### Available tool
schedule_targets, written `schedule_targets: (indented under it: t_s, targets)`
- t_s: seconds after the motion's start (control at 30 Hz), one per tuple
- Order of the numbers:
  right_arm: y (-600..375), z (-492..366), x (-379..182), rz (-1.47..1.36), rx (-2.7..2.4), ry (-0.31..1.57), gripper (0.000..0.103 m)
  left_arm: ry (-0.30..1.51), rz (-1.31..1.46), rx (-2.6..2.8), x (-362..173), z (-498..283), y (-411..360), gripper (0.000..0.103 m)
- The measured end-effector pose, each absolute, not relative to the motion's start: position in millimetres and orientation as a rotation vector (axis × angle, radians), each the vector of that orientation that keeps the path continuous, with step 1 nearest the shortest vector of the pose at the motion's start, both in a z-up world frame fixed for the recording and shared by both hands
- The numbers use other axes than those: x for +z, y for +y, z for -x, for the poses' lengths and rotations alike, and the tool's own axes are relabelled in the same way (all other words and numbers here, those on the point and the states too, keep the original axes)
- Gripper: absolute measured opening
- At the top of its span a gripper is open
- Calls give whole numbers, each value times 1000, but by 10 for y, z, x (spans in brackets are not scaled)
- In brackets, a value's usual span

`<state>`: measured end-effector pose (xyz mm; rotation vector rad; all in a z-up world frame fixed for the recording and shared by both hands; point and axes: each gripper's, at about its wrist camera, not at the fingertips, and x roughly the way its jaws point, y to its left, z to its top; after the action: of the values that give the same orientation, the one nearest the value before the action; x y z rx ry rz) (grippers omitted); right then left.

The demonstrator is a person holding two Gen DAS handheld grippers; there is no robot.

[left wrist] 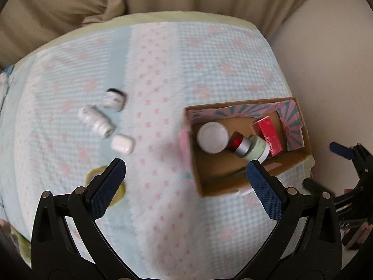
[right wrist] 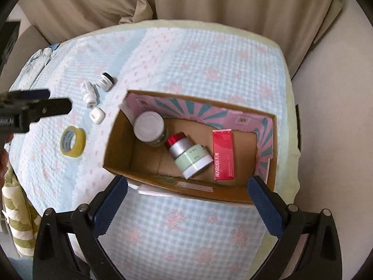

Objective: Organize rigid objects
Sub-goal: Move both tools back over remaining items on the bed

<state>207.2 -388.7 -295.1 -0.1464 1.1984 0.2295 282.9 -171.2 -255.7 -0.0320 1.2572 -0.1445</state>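
An open cardboard box (right wrist: 233, 193) (left wrist: 223, 186) on the blue-checked cloth holds a white-lidded jar (right wrist: 149, 126) (left wrist: 212, 136), a silver bottle with a red cap (right wrist: 178, 145), a pale green jar (right wrist: 194, 159) and a red carton (right wrist: 223, 155). To its left lie a black-capped bottle (left wrist: 114, 99) (right wrist: 105, 81), a white ribbed bottle (left wrist: 96, 121) (right wrist: 88, 94), a small white case (left wrist: 122, 144) (right wrist: 96, 115) and a yellow tape roll (right wrist: 72, 144). My left gripper (left wrist: 186, 170) is open and empty above the cloth. My right gripper (right wrist: 187, 187) is open and empty at the box's near wall.
The cloth covers a rounded table (right wrist: 209, 56) with beige curtains (right wrist: 209, 0) behind it. A green-striped fabric (right wrist: 16, 210) hangs at the left edge. The right gripper's body (left wrist: 349, 175) shows at the right of the left wrist view.
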Motion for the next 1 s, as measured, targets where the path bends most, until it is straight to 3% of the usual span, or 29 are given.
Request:
schedule_targets:
  t_s: [0.5, 0.7, 1.0]
  targets:
    - [-2821, -2147, -2248, 115, 336, 1114, 103, 1177, 143, 19, -2255, -1911, -87, 103]
    - [-2240, -2441, -2267, 149, 430, 1124, 103, 1240, 180, 56, -2603, -1732, 333, 103]
    - [-1417, -3035, -2849, 263, 522, 1212, 103, 1360, 143, 30, -3496, -1663, 449, 103]
